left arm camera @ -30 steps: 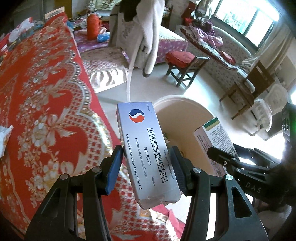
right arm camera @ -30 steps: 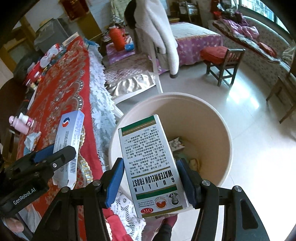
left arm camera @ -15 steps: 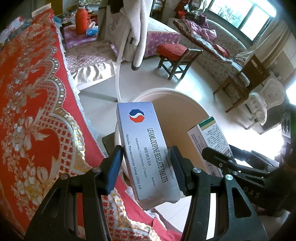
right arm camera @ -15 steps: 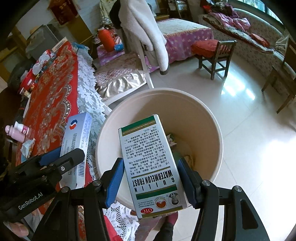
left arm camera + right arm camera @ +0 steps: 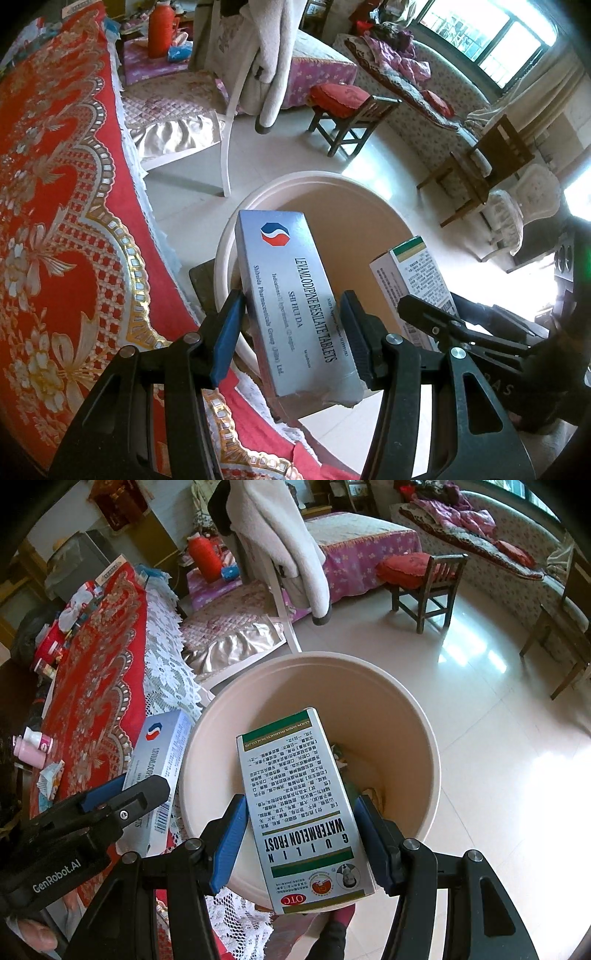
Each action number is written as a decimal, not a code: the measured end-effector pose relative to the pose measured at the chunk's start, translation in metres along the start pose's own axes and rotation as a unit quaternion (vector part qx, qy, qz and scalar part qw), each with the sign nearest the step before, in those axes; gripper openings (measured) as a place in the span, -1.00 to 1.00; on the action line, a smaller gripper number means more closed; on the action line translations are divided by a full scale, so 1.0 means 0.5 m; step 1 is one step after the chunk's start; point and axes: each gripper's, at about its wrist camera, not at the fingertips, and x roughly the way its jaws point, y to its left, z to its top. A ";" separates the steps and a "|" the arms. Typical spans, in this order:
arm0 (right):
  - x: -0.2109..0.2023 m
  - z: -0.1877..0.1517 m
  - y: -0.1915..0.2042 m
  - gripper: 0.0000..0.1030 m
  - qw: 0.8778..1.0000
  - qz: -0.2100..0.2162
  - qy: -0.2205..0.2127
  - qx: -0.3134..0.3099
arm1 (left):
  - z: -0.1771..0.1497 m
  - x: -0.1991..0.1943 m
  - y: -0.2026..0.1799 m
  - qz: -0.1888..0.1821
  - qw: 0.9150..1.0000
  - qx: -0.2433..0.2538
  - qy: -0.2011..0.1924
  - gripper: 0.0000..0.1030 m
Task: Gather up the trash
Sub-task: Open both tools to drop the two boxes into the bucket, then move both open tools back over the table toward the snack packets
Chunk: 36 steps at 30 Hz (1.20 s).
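The two medicine boxes are the trash here, and each sits pinched across its narrow width in a gripper, long axis running up the frame away from the fingers. In the right wrist view the right gripper (image 5: 301,834) clamps the green-banded white box (image 5: 301,805), and nearly all of that box lies over the open mouth of the cream bin (image 5: 424,738) at frame centre — scraps already show at the bottom. The left gripper (image 5: 291,332) grips the silver tablet box (image 5: 291,302); in the left wrist view its far end reaches over the bin's near rim, but in the right wrist view, at lower left, it looks to hang beside the bin's left wall, just above the lace edge of the red-clothed worktop (image 5: 96,672). So the right hand seems the better placed: I'd judge its box would fall inside if let go, while the left box probably needs carrying further toward frame centre — otherwise it may catch the rim and tip out.
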 end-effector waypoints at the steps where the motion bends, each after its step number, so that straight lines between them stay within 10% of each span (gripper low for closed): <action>1: 0.001 0.000 0.000 0.12 1.000 0.000 0.000 0.001 | -0.002 0.000 0.001 -0.002 1.000 0.000 0.001 0.01; 14: 0.015 -0.003 -0.024 0.22 1.000 -0.003 0.014 0.024 | -0.007 0.008 0.004 -0.055 0.998 -0.011 0.014 0.16; 36: 0.015 0.015 0.119 0.22 0.999 0.023 0.012 -0.038 | -0.045 -0.115 0.113 0.044 0.997 -0.030 -0.054 0.16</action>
